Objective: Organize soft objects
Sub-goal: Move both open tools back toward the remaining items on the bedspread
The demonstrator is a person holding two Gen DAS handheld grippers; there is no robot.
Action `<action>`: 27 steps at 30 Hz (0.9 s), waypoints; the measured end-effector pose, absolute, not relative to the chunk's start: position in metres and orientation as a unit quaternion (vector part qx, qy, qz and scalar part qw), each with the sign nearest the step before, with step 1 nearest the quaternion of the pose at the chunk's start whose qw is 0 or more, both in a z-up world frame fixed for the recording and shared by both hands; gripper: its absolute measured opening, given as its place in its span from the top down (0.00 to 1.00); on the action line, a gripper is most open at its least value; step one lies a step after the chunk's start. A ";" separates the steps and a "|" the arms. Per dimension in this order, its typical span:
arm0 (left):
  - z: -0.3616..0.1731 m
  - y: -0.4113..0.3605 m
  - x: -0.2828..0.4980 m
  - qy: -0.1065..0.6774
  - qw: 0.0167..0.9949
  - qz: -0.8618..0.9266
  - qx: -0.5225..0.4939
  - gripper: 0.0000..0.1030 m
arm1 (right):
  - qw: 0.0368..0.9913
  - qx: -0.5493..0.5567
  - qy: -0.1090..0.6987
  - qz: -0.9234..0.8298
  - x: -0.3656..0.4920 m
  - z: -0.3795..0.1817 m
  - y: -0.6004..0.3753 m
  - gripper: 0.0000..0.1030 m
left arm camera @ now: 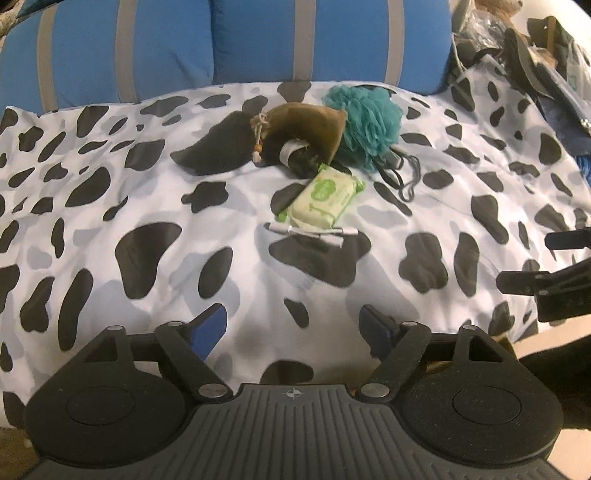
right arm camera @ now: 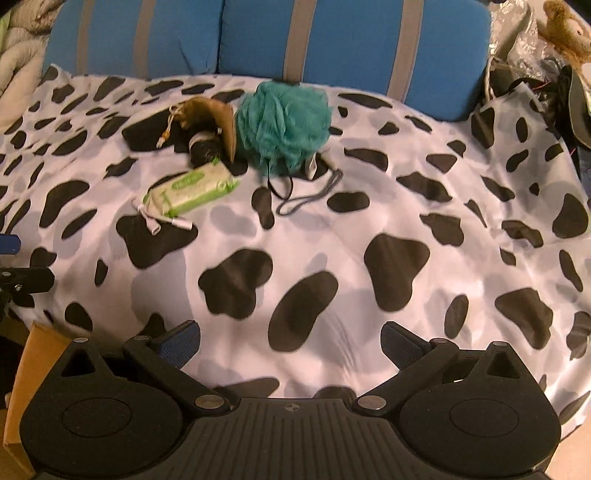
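Soft objects: brown pouch (left arm camera: 299,122), wipes pack (left arm camera: 321,199), teal loofah (left arm camera: 365,118), clustered mid-bedspread (left arm camera: 147,206).
Left gripper (left arm camera: 295,328): open, empty.
Right gripper (right arm camera: 290,343): open, empty.
Progress: seemingly nothing sorted yet; everything remains.

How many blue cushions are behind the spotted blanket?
2. One blue cushion stands at the back left, the other at the back right, both behind the spotted blanket. Their ends run out of view, so more could be hidden.
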State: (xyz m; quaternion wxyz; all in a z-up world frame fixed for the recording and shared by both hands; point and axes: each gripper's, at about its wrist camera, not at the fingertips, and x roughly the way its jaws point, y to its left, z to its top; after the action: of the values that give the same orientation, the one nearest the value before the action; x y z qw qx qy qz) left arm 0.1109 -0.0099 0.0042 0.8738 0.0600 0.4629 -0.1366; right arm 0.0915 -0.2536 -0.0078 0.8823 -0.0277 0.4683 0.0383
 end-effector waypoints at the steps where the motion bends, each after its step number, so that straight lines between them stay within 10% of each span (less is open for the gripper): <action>1: 0.005 -0.010 0.113 0.462 0.874 -0.138 0.062 0.24 | 0.884 -0.029 0.466 0.039 0.093 -0.007 -0.254 0.00; 27: 0.000 -0.012 0.156 0.473 0.864 -0.134 0.108 0.24 | 0.884 -0.069 0.442 0.138 0.148 -0.016 -0.223 0.00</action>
State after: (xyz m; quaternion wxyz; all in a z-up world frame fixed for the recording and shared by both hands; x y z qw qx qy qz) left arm 0.1561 -0.0125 -0.0003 0.8640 0.1082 0.4731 -0.1339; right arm 0.1479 -0.2234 -0.0162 0.8838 -0.0689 0.4417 0.1383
